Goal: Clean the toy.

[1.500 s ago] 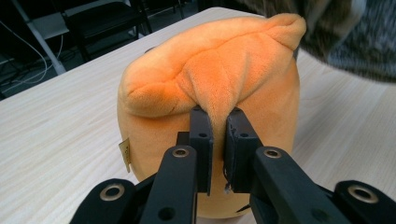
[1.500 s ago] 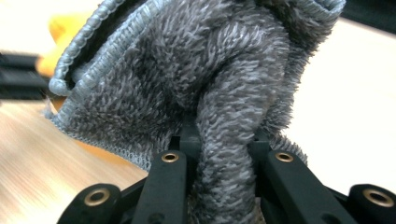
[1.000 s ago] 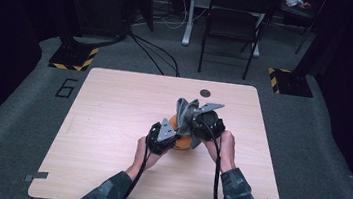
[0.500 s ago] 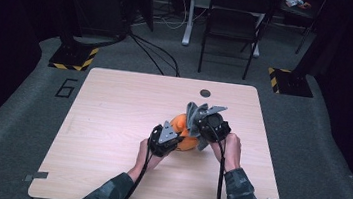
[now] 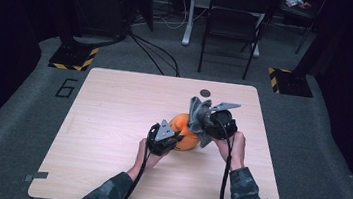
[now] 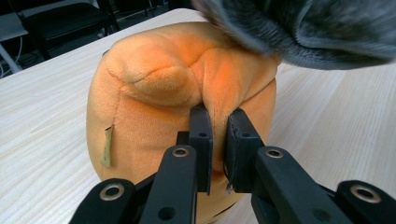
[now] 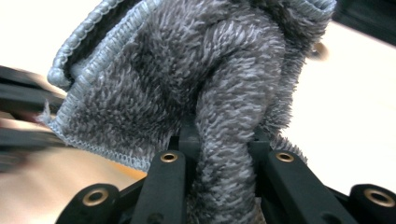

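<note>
Where grey towel point(image 7: 187, 88) drapes orange plush point(image 6: 177, 93), top hidden; left jaws pinch plush, right jaws clamp towel.

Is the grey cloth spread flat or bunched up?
Bunched up: the grey cloth hangs in thick folds, pinched by the right gripper, above the orange plush toy.

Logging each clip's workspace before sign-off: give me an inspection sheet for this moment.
Surface: light wood table, bare apart from the work.
Job's things: orange plush toy on the table; grey fleecy cloth lifted against its top.
Clutter: small dark disc near the far edge.
Grippers: left gripper shut on a fold of the toy; right gripper shut on the cloth.
Cables: one black cable trails from each gripper.
Surroundings: black chair, grey floor, hazard-striped blocks.
</note>
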The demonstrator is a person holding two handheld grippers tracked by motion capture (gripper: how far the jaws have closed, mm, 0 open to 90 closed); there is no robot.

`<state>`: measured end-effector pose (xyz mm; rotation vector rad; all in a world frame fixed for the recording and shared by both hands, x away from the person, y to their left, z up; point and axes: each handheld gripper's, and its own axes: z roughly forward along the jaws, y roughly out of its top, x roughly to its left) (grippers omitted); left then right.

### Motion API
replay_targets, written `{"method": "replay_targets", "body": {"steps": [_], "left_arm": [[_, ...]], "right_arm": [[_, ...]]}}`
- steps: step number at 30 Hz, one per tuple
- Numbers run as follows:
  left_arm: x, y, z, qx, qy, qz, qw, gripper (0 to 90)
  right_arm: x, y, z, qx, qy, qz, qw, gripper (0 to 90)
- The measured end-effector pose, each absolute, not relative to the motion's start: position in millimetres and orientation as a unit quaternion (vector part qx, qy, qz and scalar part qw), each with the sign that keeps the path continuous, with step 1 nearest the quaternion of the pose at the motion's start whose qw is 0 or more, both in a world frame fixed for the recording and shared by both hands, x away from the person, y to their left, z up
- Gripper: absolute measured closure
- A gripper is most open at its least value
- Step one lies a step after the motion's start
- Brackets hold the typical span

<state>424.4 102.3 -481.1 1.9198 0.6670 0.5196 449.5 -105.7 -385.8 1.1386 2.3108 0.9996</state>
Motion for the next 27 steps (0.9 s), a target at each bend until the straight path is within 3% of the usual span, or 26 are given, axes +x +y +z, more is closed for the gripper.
{"method": "replay_targets", "body": {"steps": [8, 16, 27], "left_arm": [[421, 98, -480, 0.804, 0.264, 0.226, 0.482, 82.6], [421, 99, -479, 0.804, 0.267, 0.221, 0.483, 82.5], [421, 99, -479, 0.803, 0.268, 0.217, 0.486, 82.2]], "right_arm": [[448, -74, -405, 0.366, 0.847, 0.33, 0.198, 75.5], [448, -85, -407, 0.374, 0.847, 0.298, 0.231, 75.4], [459, -112, -414, 0.414, 0.837, 0.274, 0.229, 75.2]]}}
